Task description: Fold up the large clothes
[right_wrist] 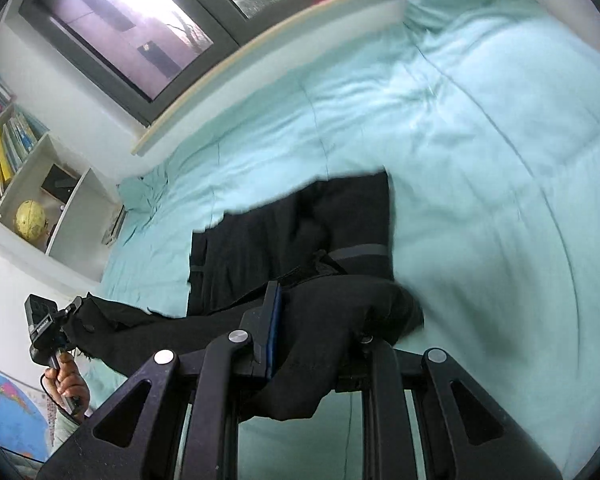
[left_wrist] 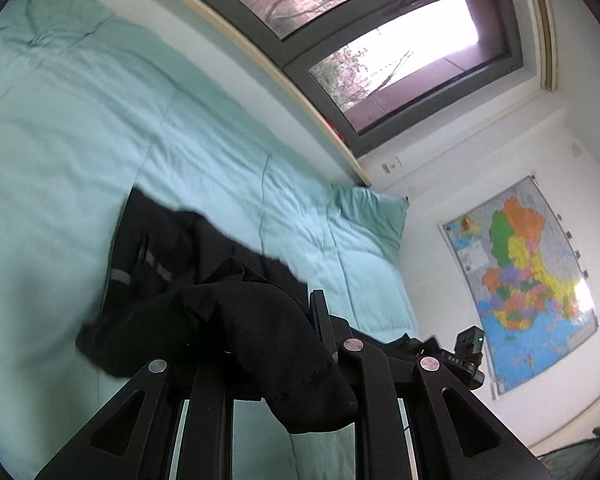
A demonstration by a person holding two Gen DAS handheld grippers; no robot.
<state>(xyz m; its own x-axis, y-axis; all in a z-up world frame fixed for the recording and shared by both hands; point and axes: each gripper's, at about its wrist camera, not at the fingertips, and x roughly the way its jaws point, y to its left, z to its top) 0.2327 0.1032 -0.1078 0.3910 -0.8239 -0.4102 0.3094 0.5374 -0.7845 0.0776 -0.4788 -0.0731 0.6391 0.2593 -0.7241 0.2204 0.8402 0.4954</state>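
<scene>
No readable text anywhere.

A: Daylight floods in through the window, blowing its panes out white.

B: Yes, the bedspread smears with motion blur, and fisheye curvature darkens every corner.

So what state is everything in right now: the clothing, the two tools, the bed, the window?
Black garment: partly lifted, far end lying on the bed.
Left tool: shut on the garment.
Right tool: shut on the garment.
Teal duvet: spread out, lightly wrinkled.
Window: appears closed.
</scene>
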